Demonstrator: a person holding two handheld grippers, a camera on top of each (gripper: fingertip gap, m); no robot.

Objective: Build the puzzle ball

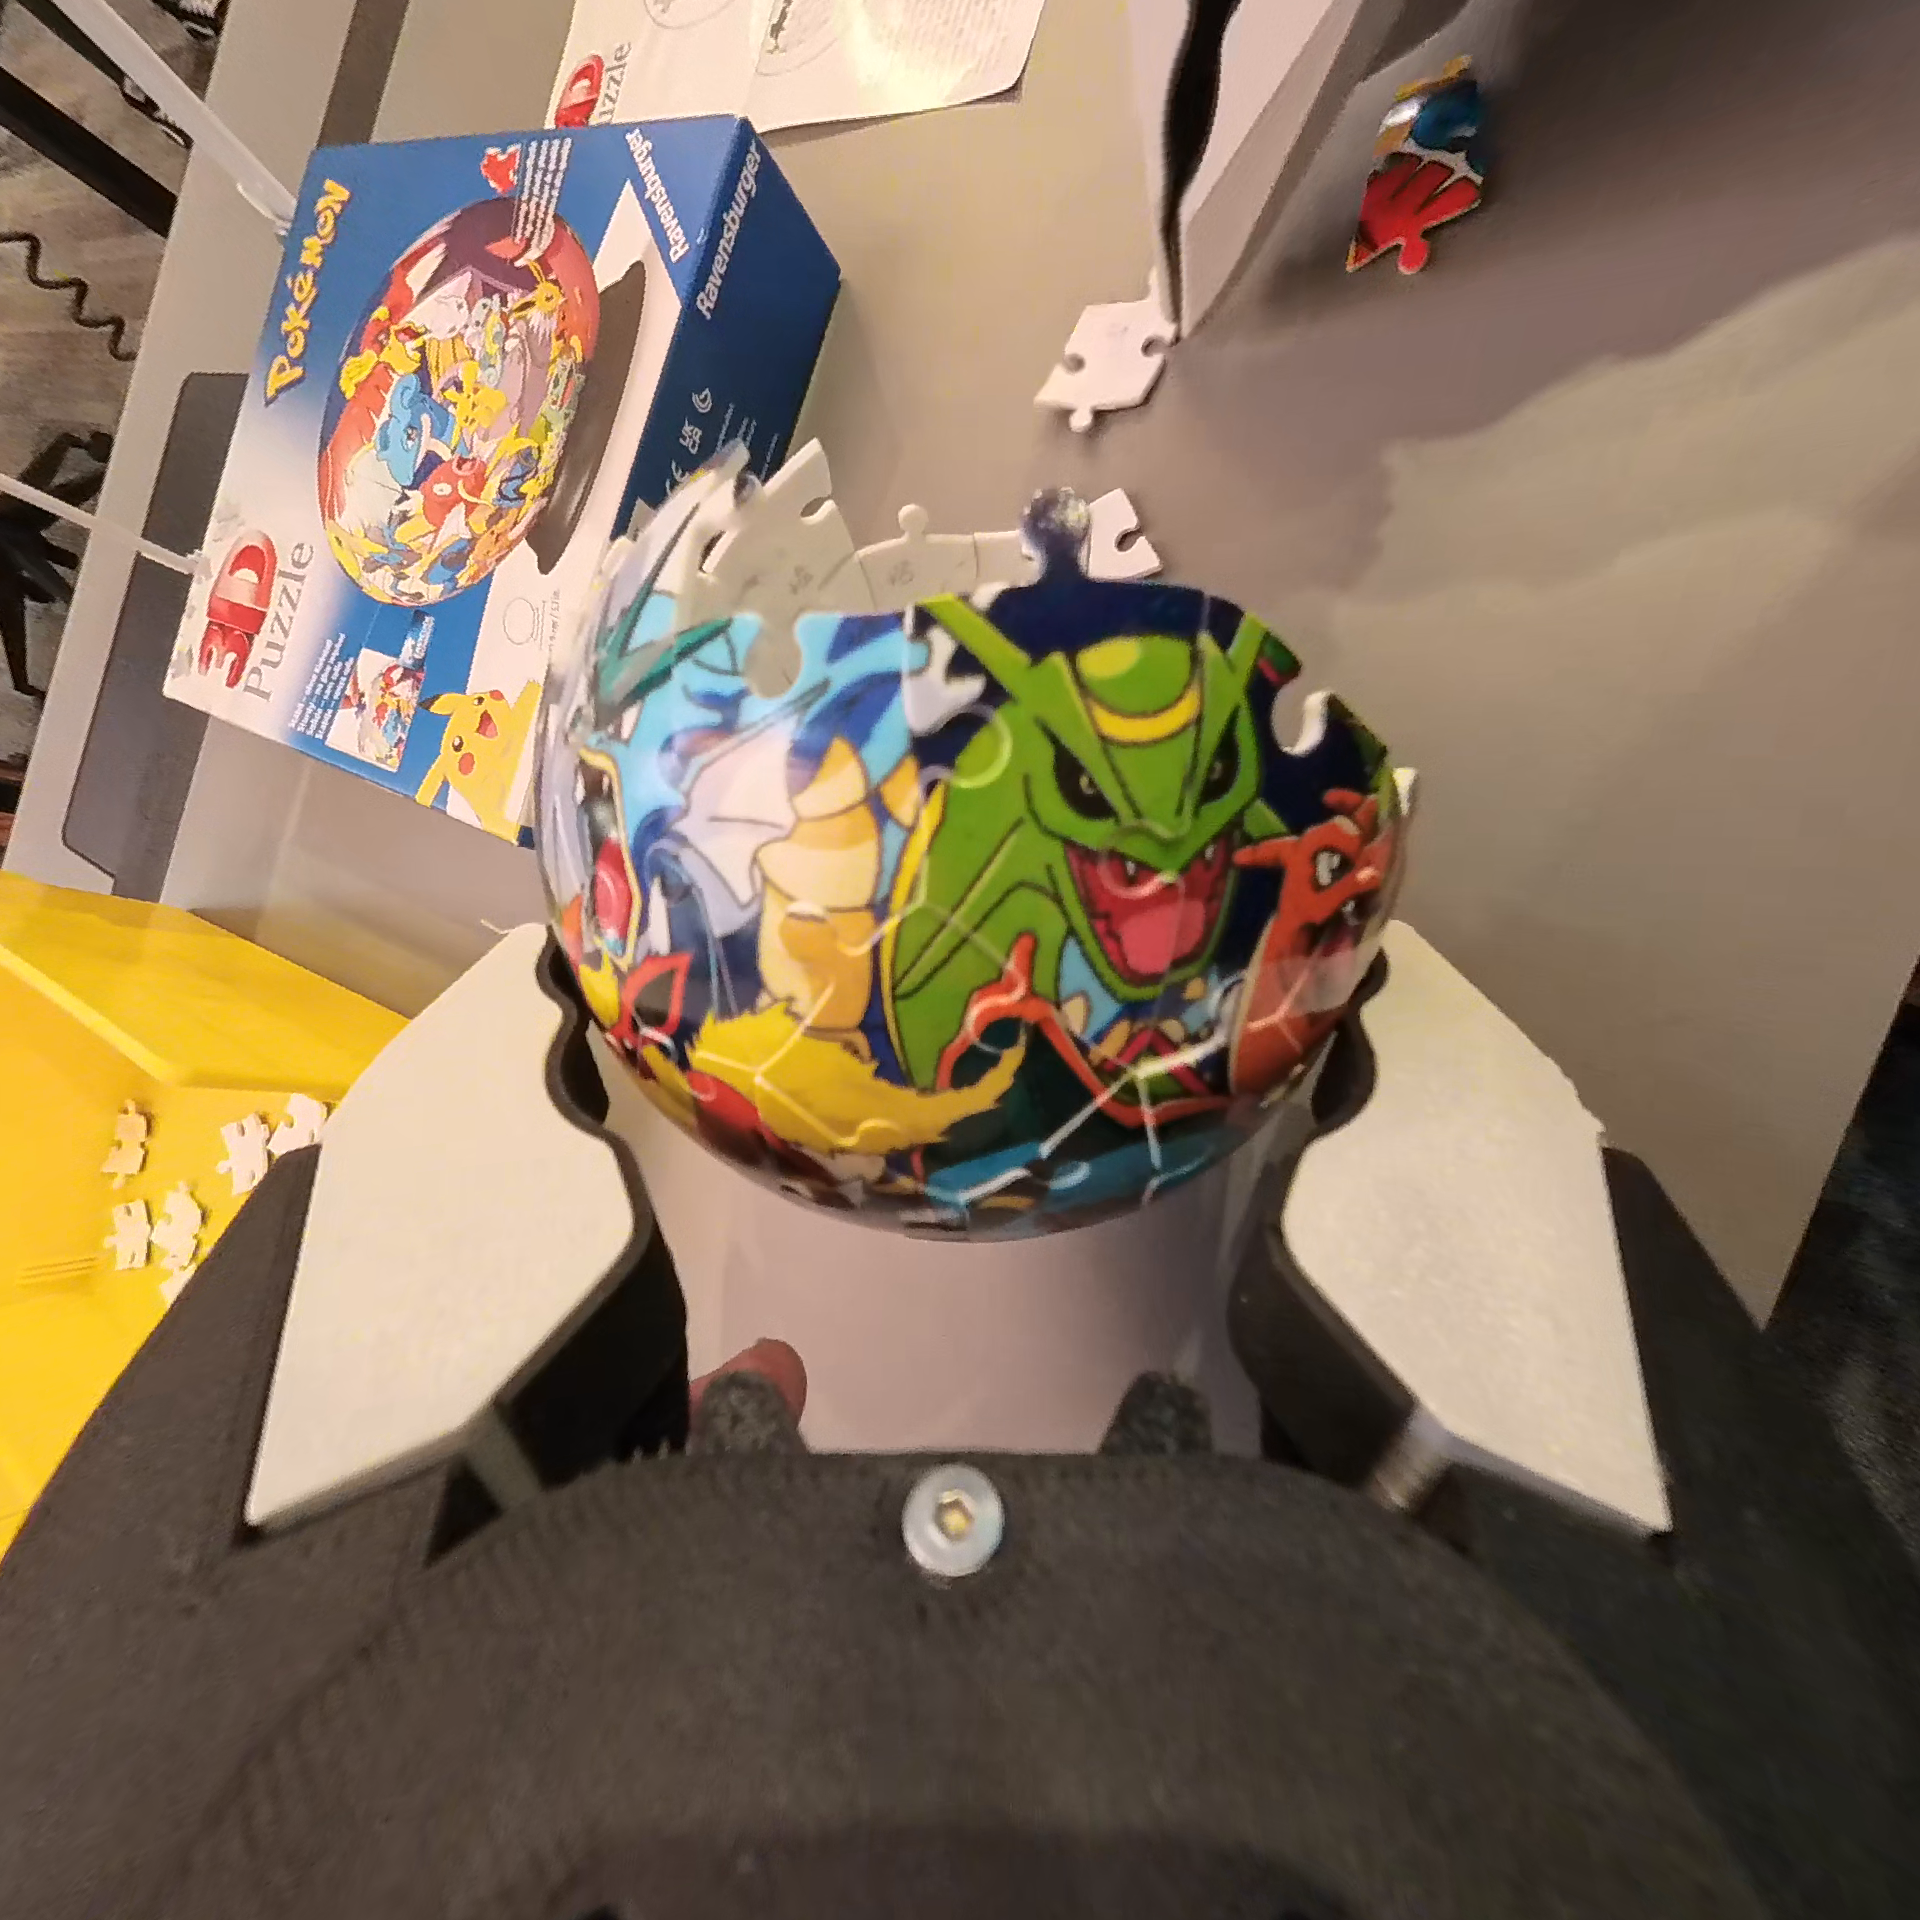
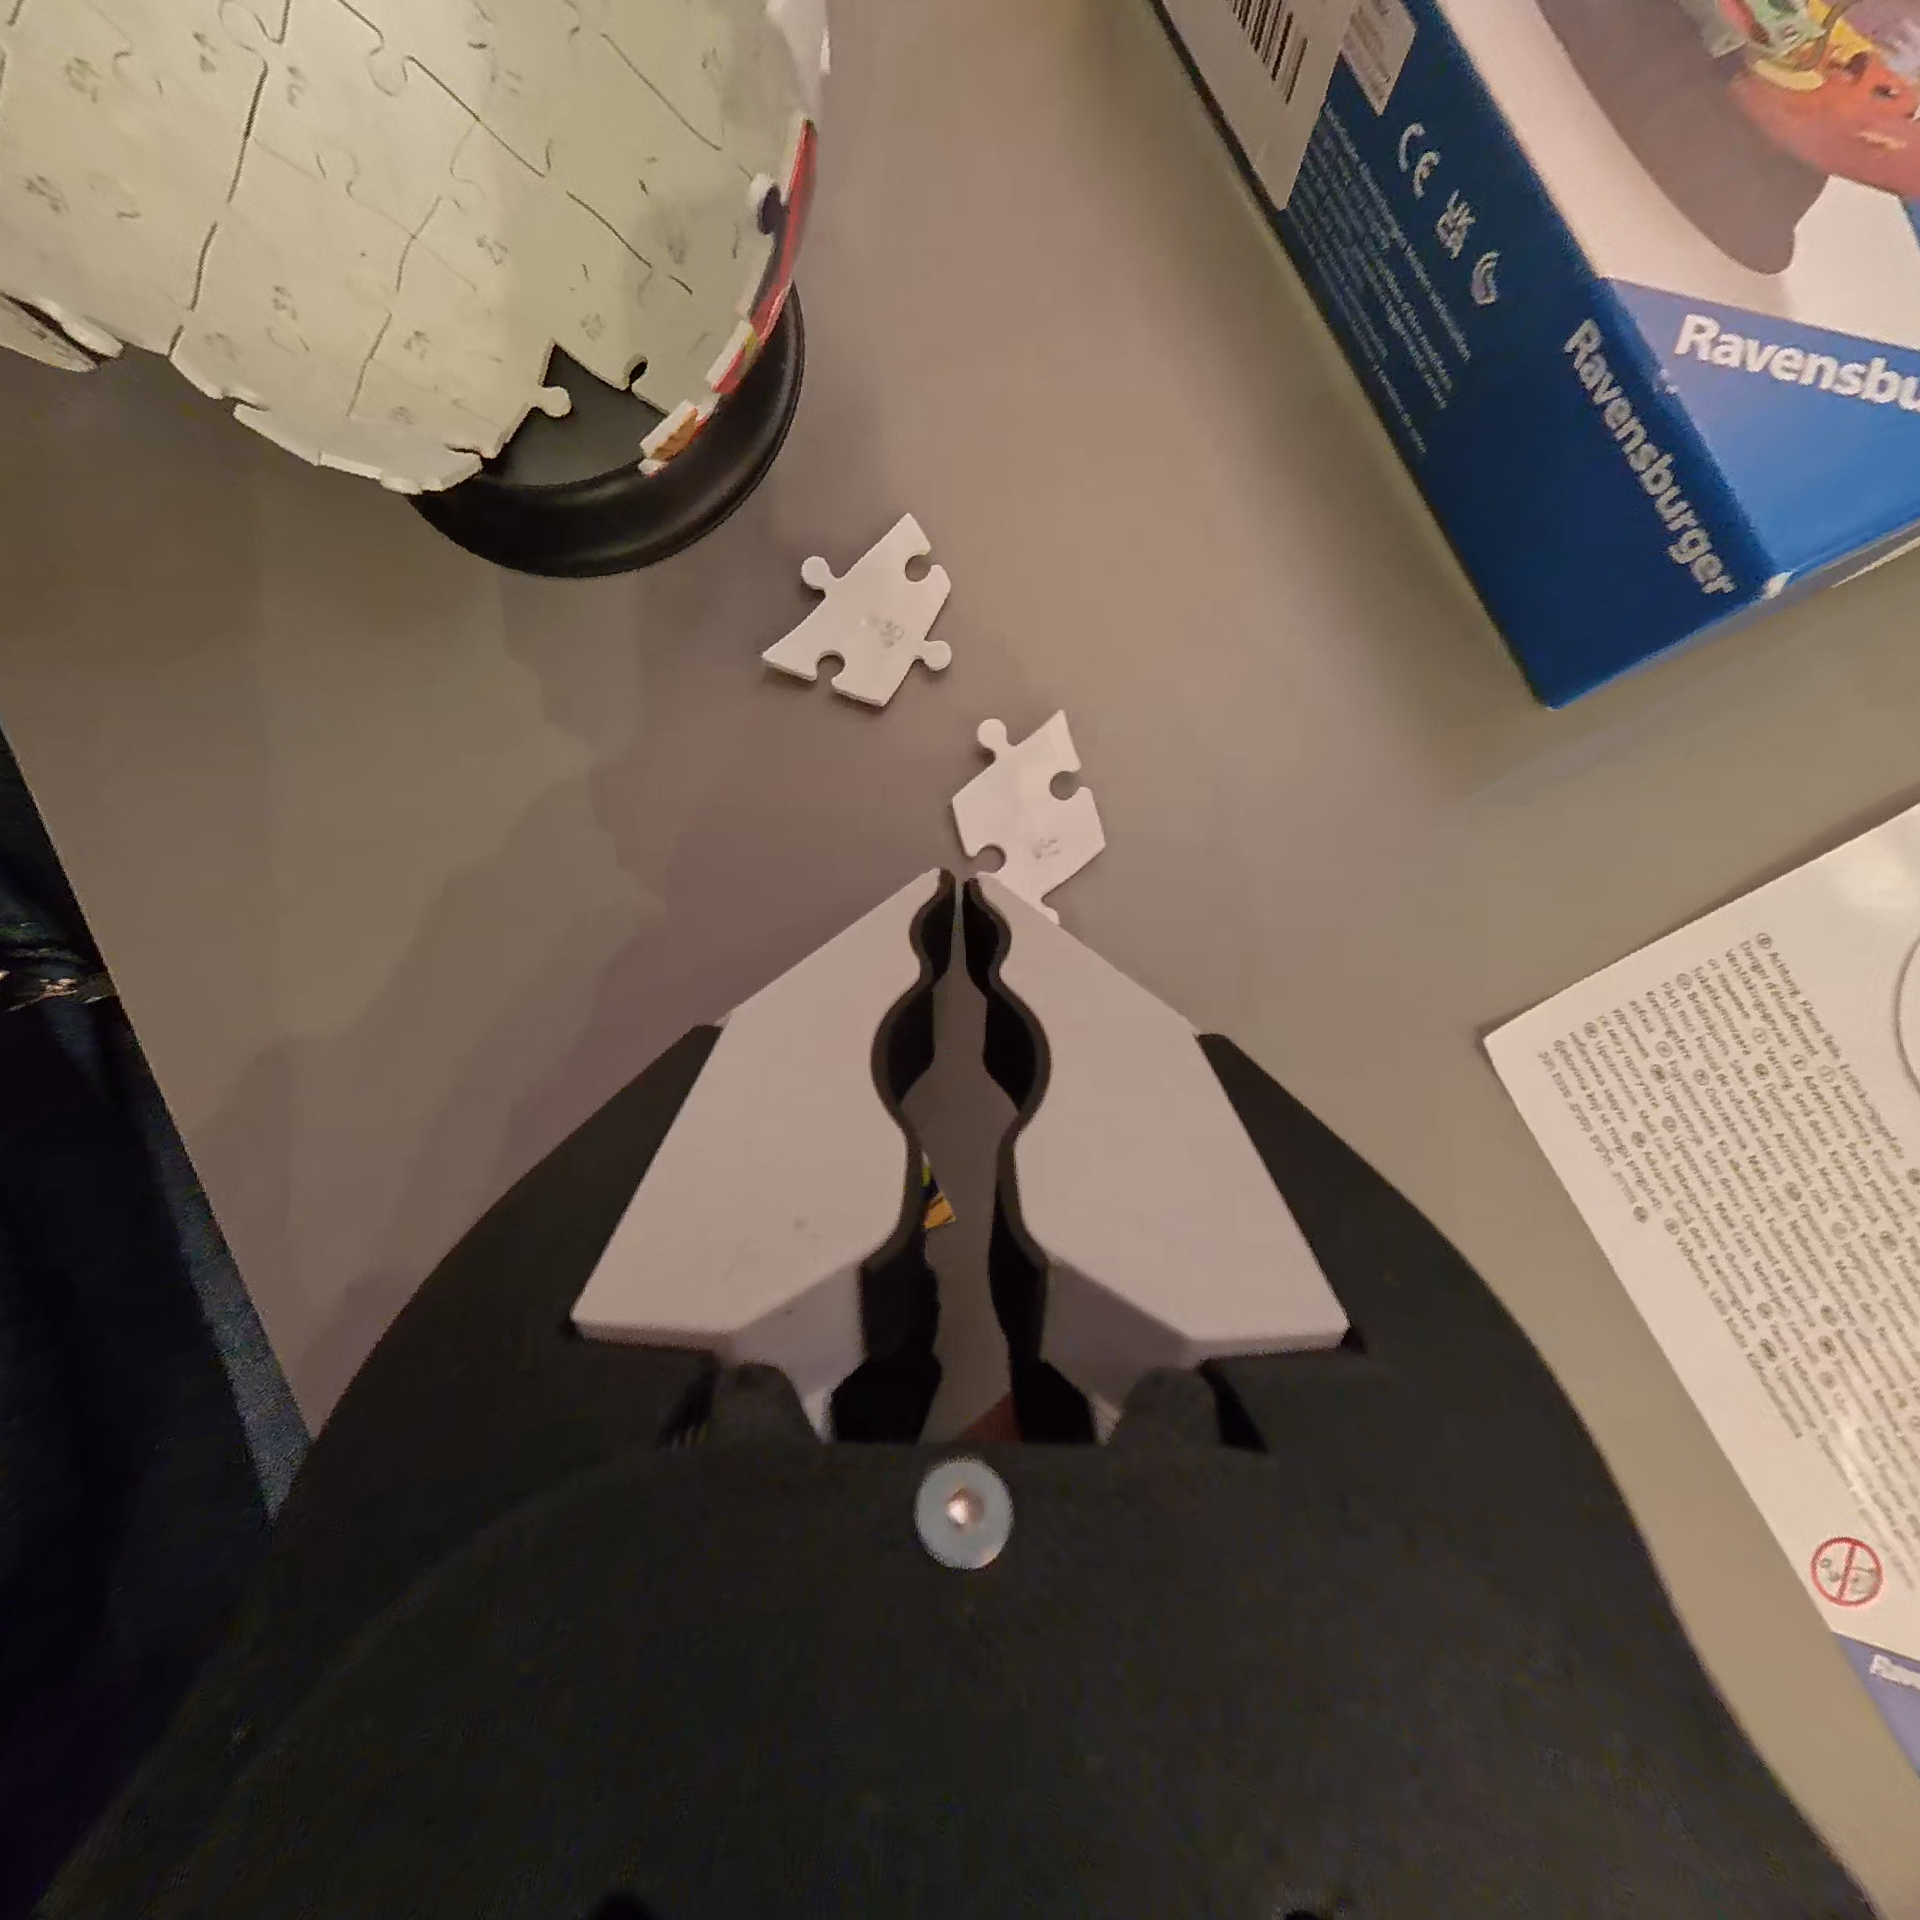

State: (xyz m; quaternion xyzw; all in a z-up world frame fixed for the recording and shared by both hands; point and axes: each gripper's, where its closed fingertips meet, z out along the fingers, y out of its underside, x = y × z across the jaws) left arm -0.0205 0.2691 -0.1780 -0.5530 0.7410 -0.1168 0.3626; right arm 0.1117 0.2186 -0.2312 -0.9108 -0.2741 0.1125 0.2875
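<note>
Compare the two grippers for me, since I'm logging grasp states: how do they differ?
The left gripper is spread wide, clasping the half-built puzzle ball on both sides; the right gripper is closed with nothing visibly held. The left holds its load above the table; the right's tips sit beside a loose white piece. Both have grey fingers.

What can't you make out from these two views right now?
- Left wrist view: ball underside, hidden by its own curve; its stand is not seen.
- Right wrist view: near piece's lower corner, hidden by right gripper tips; touching it or not, unclear.
- Both loose pieces' printed faces: lying face down.
- Box: cut by frame edge.
</note>
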